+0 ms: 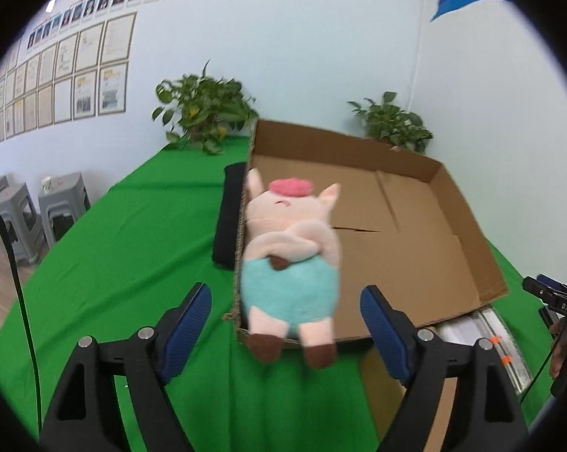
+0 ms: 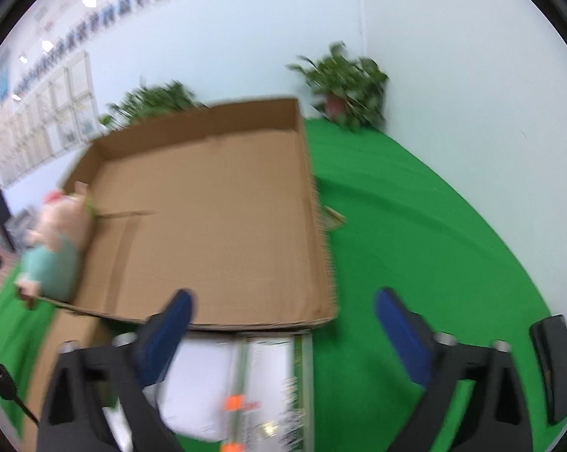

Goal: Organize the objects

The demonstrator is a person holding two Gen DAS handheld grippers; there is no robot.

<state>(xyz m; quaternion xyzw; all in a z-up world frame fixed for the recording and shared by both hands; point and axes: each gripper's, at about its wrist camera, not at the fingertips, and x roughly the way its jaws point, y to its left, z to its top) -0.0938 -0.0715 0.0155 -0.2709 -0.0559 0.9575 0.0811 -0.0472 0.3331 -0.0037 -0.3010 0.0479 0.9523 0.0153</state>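
Observation:
A plush pig (image 1: 289, 260) with a pink cap and teal shorts lies over the left front corner of a shallow open cardboard box (image 1: 415, 248), its feet hanging over the rim. My left gripper (image 1: 285, 310) is open, its blue pads on either side of the pig's lower body, not touching it. In the right wrist view the pig (image 2: 55, 241) sits at the box's (image 2: 215, 207) left edge. My right gripper (image 2: 283, 324) is open and empty above the box's near rim. The box floor is otherwise bare.
Green cloth covers the table (image 1: 132, 248). A black object (image 1: 228, 214) lies left of the box. A clear packet with orange marks (image 2: 238, 388) and a cardboard sheet (image 1: 385, 388) lie in front of the box. Two potted plants (image 1: 204, 109) (image 1: 392, 120) stand at the back. Grey stools (image 1: 59, 207) stand left.

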